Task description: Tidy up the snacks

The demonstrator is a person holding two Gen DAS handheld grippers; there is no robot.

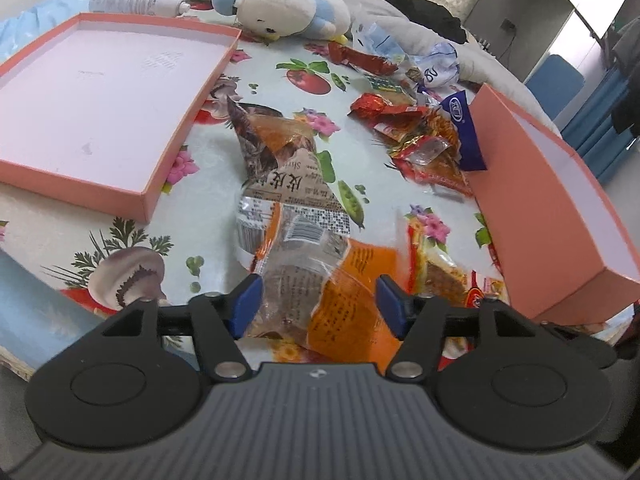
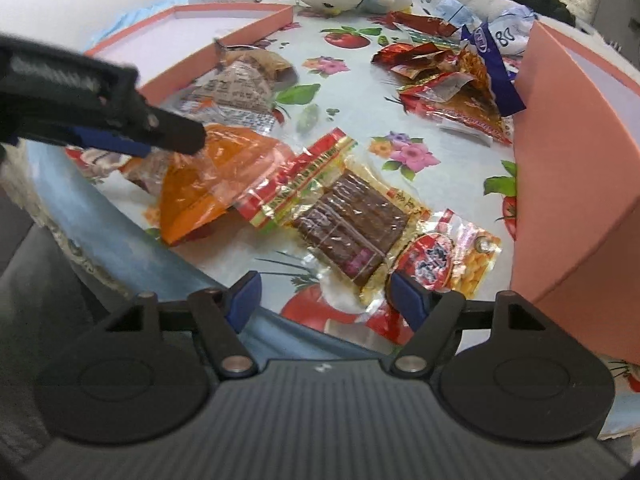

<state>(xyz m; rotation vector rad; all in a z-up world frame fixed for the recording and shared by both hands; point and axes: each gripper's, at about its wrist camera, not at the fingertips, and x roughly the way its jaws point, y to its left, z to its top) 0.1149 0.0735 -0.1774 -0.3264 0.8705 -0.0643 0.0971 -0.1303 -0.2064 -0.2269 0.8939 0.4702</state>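
Left gripper spread wide, straddling the orange snack packet on the flowered bench; packet between the blue fingers, not pinched. Right gripper also wide open, holding nothing, poised at the bench's near edge just short of the clear packet of brown bars and the red-labelled packet beside it. Shallow pink lid to the left, deeper pink box to the right, heap of wrappers farther back near that box. Plush toy beyond.
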